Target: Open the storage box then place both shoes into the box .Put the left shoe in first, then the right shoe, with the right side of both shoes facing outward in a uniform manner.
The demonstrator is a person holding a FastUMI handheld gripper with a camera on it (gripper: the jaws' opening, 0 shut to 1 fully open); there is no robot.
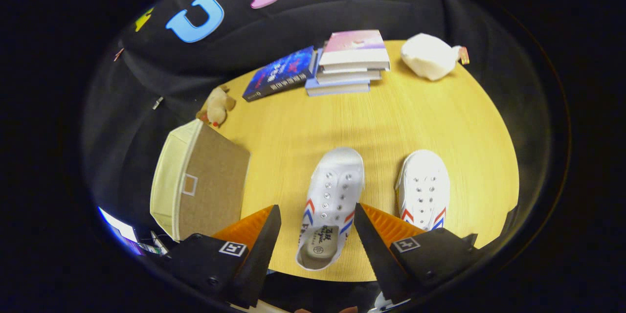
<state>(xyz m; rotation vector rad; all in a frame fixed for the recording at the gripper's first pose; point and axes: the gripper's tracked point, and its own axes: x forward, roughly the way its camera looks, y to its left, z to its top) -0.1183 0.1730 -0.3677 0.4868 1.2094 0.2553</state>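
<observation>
- Box [198, 183]: fabric storage box at the table's left edge, beside and slightly ahead of the left finger. Cream side panel, brown panel facing up with a small label window. Inside is hidden, so contents can't be told. Whether the brown panel is a shut lid or a wall, can't tell.
- Left shoe [328, 205]: white sneaker, red and blue stripes on its sides, no laces in the eyelets. Lies on the table between the fingers, toe pointing away, heel opening nearest the camera. Upright on its sole.
- Right shoe [423, 190]: same type, also toe away, upright. Sits ahead of the right finger and just outboard of it; its heel end is hidden behind that finger.
- The shoes lie roughly parallel, apart, bare table between them. Both outside the box.
- Gripper [318, 217]: fingers spread wide, one on either side of the left shoe's heel half. Neither finger visibly presses on it; it holds nothing.
- Table [381, 122]: round, light wood.
- Books [349, 61]: small stack at the far side, well beyond the shoes. A dark blue book [279, 74] lies flat just left of the stack, touching or nearly so.
- White soft bundle [428, 56]: right of the stack, near the far edge.
- Plush toy [217, 106]: small, tan, at the table's left edge, just beyond the box.
</observation>
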